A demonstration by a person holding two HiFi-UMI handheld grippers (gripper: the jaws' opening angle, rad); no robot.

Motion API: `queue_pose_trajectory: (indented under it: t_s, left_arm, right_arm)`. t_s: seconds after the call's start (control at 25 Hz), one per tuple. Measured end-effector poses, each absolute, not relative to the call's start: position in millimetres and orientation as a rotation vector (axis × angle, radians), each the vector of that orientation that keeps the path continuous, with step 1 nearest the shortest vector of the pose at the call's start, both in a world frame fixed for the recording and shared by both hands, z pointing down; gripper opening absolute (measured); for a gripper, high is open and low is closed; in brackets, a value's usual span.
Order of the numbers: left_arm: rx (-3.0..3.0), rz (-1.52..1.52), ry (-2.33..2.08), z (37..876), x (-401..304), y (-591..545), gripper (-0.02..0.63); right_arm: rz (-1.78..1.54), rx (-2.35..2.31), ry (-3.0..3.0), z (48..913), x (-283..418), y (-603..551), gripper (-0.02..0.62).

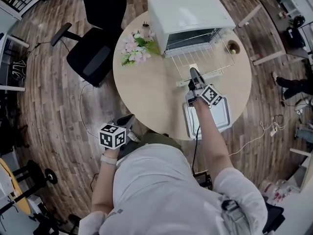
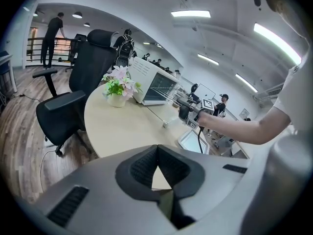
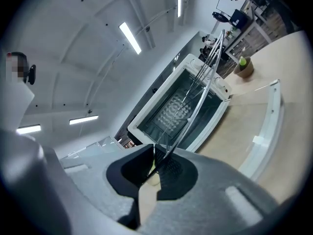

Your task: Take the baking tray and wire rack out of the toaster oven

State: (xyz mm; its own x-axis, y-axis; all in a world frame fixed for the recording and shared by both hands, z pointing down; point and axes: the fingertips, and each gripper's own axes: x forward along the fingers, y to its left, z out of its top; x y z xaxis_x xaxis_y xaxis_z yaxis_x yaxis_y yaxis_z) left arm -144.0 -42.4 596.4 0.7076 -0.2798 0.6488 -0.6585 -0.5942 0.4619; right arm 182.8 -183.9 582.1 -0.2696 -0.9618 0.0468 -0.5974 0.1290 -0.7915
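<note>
The white toaster oven (image 1: 188, 16) stands at the far side of the round table (image 1: 146, 92) with its glass door (image 1: 215, 74) folded down. The wire rack (image 1: 198, 55) sticks halfway out over the door. My right gripper (image 1: 194, 74) is shut on the rack's front edge, and the thin wires (image 3: 198, 97) run from the jaws (image 3: 154, 163) towards the oven cavity (image 3: 181, 106). The baking tray (image 1: 220, 119) lies on the table under my right forearm. My left gripper (image 1: 129, 121) hovers off the table's near left edge, shut (image 2: 157, 148) with nothing in it.
A pot of pink flowers (image 1: 137, 45) stands left of the oven. A small brown cup (image 1: 233, 47) sits to the oven's right. A black office chair (image 1: 95, 33) is beyond the table's left side. A cable (image 1: 195, 151) hangs off the near edge.
</note>
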Motion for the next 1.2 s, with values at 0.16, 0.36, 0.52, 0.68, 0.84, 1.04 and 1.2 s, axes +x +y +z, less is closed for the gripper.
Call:
queue_pose_trajectory:
  t_s: [0.16, 0.36, 0.52, 0.68, 0.84, 1.04, 1.2]
  left_arm:
    - [2.219, 0.691, -0.666, 597.2, -138.3, -44.5, -0.002]
    - [2.25, 0.694, -0.618, 593.4, -132.0, -48.5, -0.002]
    - [2.282, 0.7, -0.587, 589.4, -125.4, -55.7, -0.002]
    - [2.309, 0.672, -0.578, 580.5, -123.5, -63.2, -0.002]
    - [2.317, 0.651, -0.579, 580.9, -125.0, -70.5, -0.002]
    - [2.311, 0.639, -0.595, 580.6, -131.4, -75.3, -0.002]
    - [2.305, 0.635, -0.6, 581.2, -135.0, -78.4, -0.002]
  right_arm:
    - [-1.02, -1.514, 1.895, 587.2, 181.4, -161.2, 0.015]
    - [-1.029, -1.528, 1.873, 581.7, 175.2, -138.1, 0.015]
    - [-1.023, -1.519, 1.885, 564.1, 169.5, -132.7, 0.015]
    - [-0.989, -1.473, 1.902, 530.9, 163.1, -133.5, 0.015]
    - [-0.958, -1.417, 1.935, 504.5, 159.2, -144.4, 0.015]
    - [-1.001, -1.263, 1.89, 465.0, 141.8, -162.1, 0.015]
    - [-0.989, -1.227, 1.92, 449.6, 137.3, -183.9, 0.015]
